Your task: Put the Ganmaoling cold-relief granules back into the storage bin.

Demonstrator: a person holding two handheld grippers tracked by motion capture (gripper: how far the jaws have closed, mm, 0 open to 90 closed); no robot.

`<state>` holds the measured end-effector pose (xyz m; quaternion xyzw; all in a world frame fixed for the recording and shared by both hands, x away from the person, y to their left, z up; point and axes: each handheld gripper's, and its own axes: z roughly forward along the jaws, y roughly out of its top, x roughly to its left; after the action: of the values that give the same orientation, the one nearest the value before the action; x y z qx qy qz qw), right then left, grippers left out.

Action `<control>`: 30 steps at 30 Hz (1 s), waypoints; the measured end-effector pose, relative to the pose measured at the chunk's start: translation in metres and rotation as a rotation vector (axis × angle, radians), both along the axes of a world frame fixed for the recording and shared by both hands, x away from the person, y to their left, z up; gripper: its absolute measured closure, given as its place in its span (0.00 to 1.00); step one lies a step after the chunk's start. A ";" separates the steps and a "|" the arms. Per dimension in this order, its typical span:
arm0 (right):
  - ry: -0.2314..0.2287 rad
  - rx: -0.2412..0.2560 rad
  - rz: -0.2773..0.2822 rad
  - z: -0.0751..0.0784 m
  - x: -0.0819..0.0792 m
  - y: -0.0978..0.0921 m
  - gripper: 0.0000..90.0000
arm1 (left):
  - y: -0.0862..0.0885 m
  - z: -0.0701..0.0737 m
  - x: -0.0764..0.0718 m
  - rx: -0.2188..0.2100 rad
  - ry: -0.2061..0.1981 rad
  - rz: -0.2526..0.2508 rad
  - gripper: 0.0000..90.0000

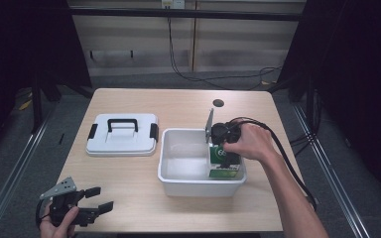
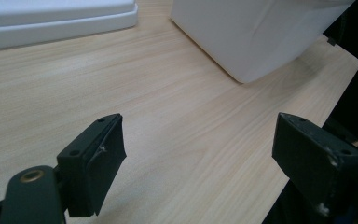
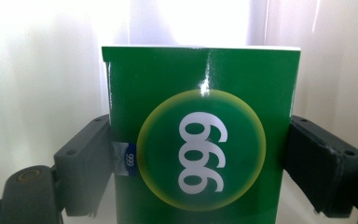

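Observation:
A green box [image 1: 224,167] with a yellow circle and white digits stands upright in the right end of a white bin [image 1: 198,188]. My right gripper [image 1: 223,152] comes down on it from above and is shut on the green box [image 3: 200,140], one jaw pressed to each side; in the right gripper view [image 3: 198,163] the bin's white walls lie behind. My left gripper [image 1: 102,198] is held low at the table's front left corner, open and holding nothing. In the left gripper view [image 2: 198,154] its jaws stand wide apart over bare wood.
A white lid with a black handle and side clips [image 1: 122,134] lies flat to the left of the bin; its edge [image 2: 51,18] and the bin's corner [image 2: 251,32] lie ahead of the left gripper. A small round hole [image 1: 219,103] is in the table's far side.

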<state>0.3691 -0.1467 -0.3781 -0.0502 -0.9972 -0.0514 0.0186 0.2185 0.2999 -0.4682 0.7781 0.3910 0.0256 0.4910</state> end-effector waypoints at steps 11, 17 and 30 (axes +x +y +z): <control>0.003 -0.015 0.000 -0.010 0.001 0.002 0.16 | 0.000 0.000 0.000 0.000 0.000 0.000 0.19; 0.003 -0.050 -0.008 -0.018 0.002 0.006 0.16 | 0.000 0.000 0.000 0.003 0.000 0.001 0.19; 0.013 -0.072 -0.016 -0.031 0.003 0.010 0.16 | 0.000 0.000 0.000 0.005 0.001 0.001 0.19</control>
<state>0.3725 -0.1369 -0.4088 -0.0591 -0.9979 -0.0155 0.0230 0.2185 0.2998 -0.4683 0.7793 0.3914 0.0265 0.4887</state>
